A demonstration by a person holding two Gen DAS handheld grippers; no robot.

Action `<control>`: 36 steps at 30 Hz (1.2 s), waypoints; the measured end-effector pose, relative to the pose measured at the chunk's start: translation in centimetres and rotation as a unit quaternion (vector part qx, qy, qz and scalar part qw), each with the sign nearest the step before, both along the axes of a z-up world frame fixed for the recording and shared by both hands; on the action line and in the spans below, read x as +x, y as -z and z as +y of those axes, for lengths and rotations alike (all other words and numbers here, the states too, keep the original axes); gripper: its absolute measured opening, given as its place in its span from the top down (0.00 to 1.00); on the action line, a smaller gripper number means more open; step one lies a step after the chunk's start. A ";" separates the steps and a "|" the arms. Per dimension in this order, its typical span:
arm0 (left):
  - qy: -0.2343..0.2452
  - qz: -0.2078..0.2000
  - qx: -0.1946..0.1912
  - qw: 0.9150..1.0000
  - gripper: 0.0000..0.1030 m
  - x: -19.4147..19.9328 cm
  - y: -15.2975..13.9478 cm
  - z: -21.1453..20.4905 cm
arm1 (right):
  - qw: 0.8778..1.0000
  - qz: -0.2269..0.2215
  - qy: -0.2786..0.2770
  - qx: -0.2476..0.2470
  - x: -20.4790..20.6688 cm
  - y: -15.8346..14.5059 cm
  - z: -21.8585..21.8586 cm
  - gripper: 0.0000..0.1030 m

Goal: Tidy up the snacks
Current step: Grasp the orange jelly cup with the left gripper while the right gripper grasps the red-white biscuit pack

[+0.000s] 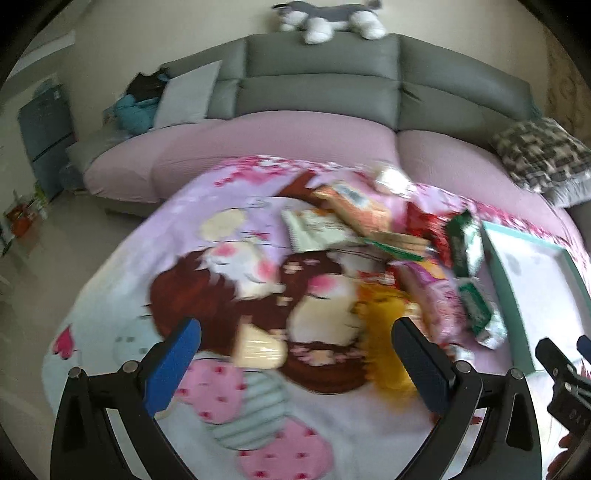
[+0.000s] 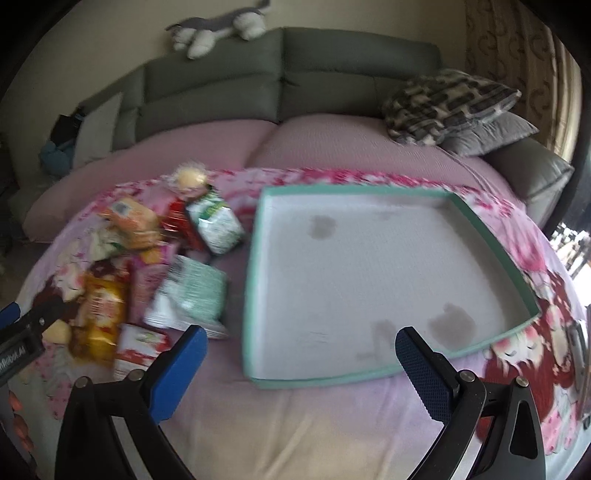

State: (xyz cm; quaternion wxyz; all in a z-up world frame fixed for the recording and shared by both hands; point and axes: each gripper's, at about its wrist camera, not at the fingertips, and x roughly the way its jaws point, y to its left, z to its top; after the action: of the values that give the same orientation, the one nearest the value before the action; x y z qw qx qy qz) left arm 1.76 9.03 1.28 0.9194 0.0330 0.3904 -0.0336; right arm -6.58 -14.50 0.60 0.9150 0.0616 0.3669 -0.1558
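With both the left gripper (image 1: 295, 347) and right gripper (image 2: 301, 354) spread wide and holding nothing, the snacks (image 2: 147, 266) heaped at frame left should be lifted singly into the tray (image 2: 255, 280) at centre.

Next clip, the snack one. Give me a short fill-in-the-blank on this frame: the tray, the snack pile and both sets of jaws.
1. The teal-rimmed tray holds ____ snacks.
2. Seen from the right wrist, the snack pile lies to the ____ of the tray.
3. The jaws of the left gripper and right gripper are both ____, gripping nothing.
4. On top of the sofa back lies a plush ____.

Missing words: no; left; open; toy
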 end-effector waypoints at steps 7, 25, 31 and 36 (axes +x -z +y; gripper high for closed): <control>-0.054 0.027 0.014 0.998 0.00 0.6 0.8 5.0 | 0.997 0.020 -0.054 0.046 1.6 0.0 4.2 0.00; -0.019 0.067 0.053 0.996 0.00 3.2 5.8 2.1 | 0.991 0.107 -0.071 0.046 3.8 4.2 7.8 0.00; -0.014 0.070 0.061 0.996 0.07 3.6 6.8 1.5 | 0.987 0.130 -0.064 0.067 4.2 5.3 7.6 0.01; -0.013 0.066 0.051 0.996 0.24 3.6 6.8 1.5 | 0.987 0.123 -0.070 0.076 4.1 5.0 7.7 0.11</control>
State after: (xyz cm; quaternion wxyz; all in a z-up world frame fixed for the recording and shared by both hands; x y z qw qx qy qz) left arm 5.40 10.56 -5.54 0.8891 0.0729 0.4519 -0.0038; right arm -2.50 -6.83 -4.41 0.8641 0.0852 0.4911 -0.0696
